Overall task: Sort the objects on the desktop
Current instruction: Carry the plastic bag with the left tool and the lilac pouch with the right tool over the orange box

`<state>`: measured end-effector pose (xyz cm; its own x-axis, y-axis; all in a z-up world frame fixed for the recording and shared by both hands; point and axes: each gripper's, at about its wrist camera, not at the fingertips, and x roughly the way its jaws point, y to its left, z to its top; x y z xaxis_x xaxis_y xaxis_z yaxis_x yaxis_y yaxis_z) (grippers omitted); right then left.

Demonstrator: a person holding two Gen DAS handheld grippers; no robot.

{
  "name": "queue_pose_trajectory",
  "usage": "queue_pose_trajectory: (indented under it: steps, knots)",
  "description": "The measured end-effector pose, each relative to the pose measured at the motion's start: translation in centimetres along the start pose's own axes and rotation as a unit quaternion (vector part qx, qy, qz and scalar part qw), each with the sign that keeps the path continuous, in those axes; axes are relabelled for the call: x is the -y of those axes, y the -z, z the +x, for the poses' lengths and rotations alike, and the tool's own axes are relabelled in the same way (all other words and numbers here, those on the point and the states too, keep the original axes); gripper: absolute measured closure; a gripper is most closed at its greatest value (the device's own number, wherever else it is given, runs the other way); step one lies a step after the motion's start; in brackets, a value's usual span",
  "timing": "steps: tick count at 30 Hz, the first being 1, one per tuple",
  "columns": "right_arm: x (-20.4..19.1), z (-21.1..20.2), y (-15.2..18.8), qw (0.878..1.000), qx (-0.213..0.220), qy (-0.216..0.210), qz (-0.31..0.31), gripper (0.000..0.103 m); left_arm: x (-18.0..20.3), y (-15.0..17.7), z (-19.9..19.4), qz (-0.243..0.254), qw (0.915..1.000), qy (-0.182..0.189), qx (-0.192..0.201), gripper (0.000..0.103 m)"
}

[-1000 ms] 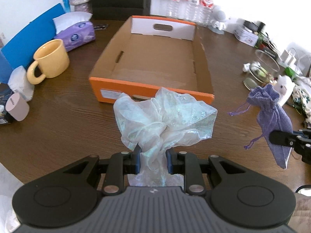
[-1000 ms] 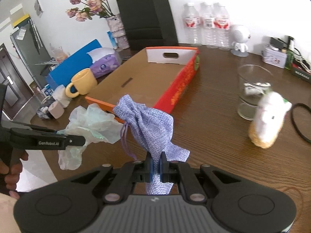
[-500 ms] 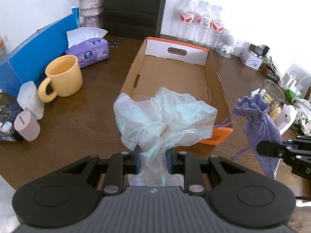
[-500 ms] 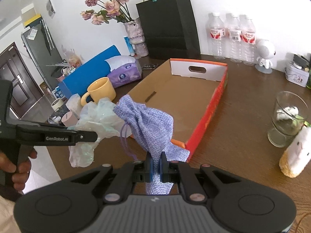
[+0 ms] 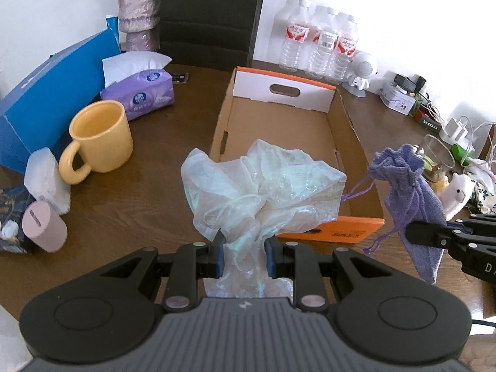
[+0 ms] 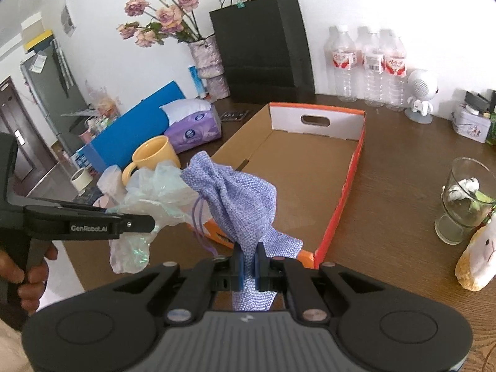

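Note:
My left gripper (image 5: 244,255) is shut on a crumpled translucent white organza bag (image 5: 263,183), held in the air just before the near end of the orange cardboard box (image 5: 279,130). My right gripper (image 6: 248,262) is shut on a purple woven drawstring pouch (image 6: 238,198), also lifted, near the box's front corner. In the left wrist view the purple pouch (image 5: 409,192) hangs to the right of the box. In the right wrist view the organza bag (image 6: 155,192) and left gripper sit to the left. The box (image 6: 303,161) holds nothing.
A yellow mug (image 5: 99,139), purple tissue pack (image 5: 145,90), blue box (image 5: 37,105) and pink cylinder (image 5: 43,226) stand left of the box. Water bottles (image 5: 319,46) line the back. A glass (image 6: 465,201) and plush toy (image 6: 477,257) are on the right. A hand (image 6: 18,272) holds the left gripper.
Both grippers have risen and moved forward with their bags, so the box now lies lower and closer beneath them. Neither grip has changed.

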<state>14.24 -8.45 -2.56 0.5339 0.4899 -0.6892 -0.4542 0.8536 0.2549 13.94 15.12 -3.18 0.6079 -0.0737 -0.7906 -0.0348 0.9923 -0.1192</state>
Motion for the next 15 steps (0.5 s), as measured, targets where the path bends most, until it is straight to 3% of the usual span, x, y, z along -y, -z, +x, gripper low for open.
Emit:
queue_pose_trajectory:
  steps: [15]
  knots:
    - [-2.5,1.0,-2.7,0.998,0.028,0.056,0.022,0.098,-0.8,-4.1,1.8,0.047,0.9963,0.071,0.014,0.079]
